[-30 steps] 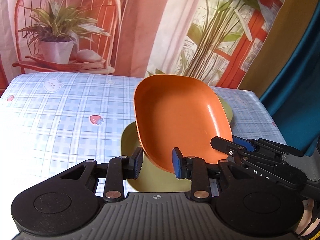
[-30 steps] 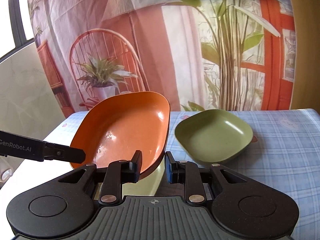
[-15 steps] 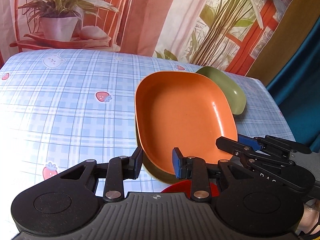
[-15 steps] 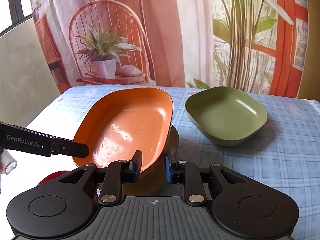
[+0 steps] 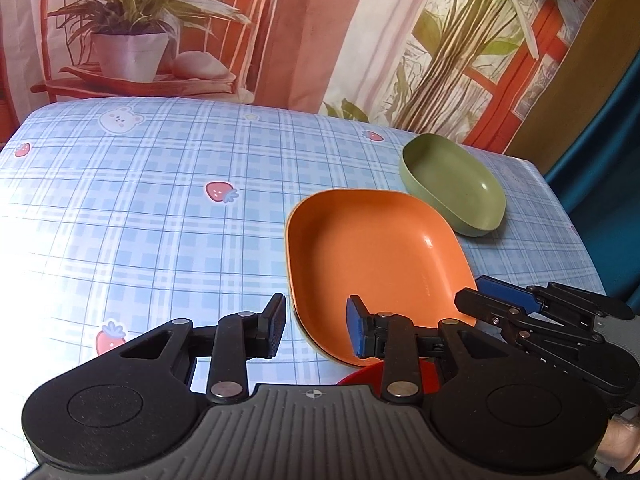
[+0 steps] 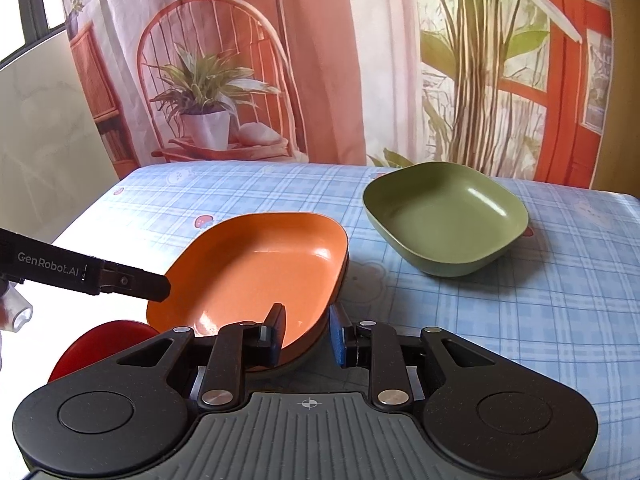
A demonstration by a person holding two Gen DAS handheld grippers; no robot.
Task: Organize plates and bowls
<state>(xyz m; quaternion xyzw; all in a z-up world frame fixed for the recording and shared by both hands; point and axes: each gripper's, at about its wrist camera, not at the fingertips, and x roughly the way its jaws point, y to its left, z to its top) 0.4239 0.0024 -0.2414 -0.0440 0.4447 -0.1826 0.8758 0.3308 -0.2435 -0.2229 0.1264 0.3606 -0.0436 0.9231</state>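
A blue plaid tablecloth [image 5: 160, 208] covers the table in front of a printed backdrop [image 6: 360, 60]. The orange plate [image 5: 372, 264] lies nested on an olive dish whose edge peeks out beneath it, with a red bowl [image 6: 96, 344] just beside its near end. The green bowl [image 6: 444, 216] sits apart, farther back. Both the left gripper [image 5: 316, 328] and right gripper [image 6: 306, 330] are spread, straddling the plate's rim without clamping it

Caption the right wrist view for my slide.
Right gripper straddles the orange plate's rim beside a green bowl.
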